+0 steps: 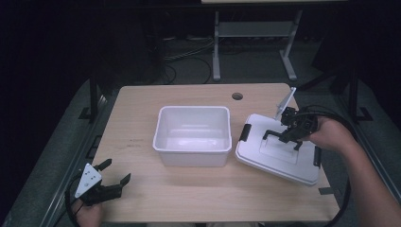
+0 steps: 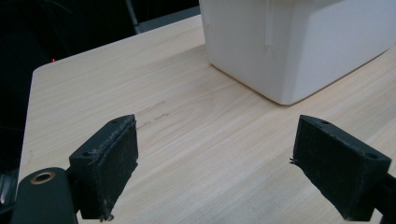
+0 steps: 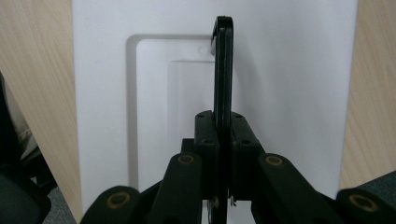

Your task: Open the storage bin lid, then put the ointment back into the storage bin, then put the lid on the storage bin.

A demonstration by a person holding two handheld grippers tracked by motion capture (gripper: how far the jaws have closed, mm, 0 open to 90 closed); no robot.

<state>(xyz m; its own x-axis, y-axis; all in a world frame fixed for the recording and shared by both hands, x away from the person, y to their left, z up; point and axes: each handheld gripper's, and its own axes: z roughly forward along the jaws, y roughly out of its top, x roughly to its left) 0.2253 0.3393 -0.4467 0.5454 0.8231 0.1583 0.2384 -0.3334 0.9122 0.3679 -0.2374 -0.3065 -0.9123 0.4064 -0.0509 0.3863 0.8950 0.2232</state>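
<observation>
Right gripper [image 1: 287, 136] clamping the lid [image 1: 279, 150] by its black handle [image 3: 222, 70], tub [image 1: 193, 137] sitting at nine o'clock; left gripper [image 1: 112, 174] idling open.

A light wooden desk [image 1: 142, 189] with a round cable hole [image 1: 237, 96] stands in a dim room. Beyond it, a grey metal table frame [image 1: 255, 33] rests on a dark floor [image 1: 189, 66] strewn with cables [image 1: 189, 54].

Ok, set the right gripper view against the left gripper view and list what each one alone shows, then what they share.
Right gripper view alone: the right claw shut on the lid's black handle, the white lid behind it. Left gripper view alone: the left claw with its jaws wide apart and nothing between them, and the white bin's outer corner. Shared: the light wooden table.
</observation>
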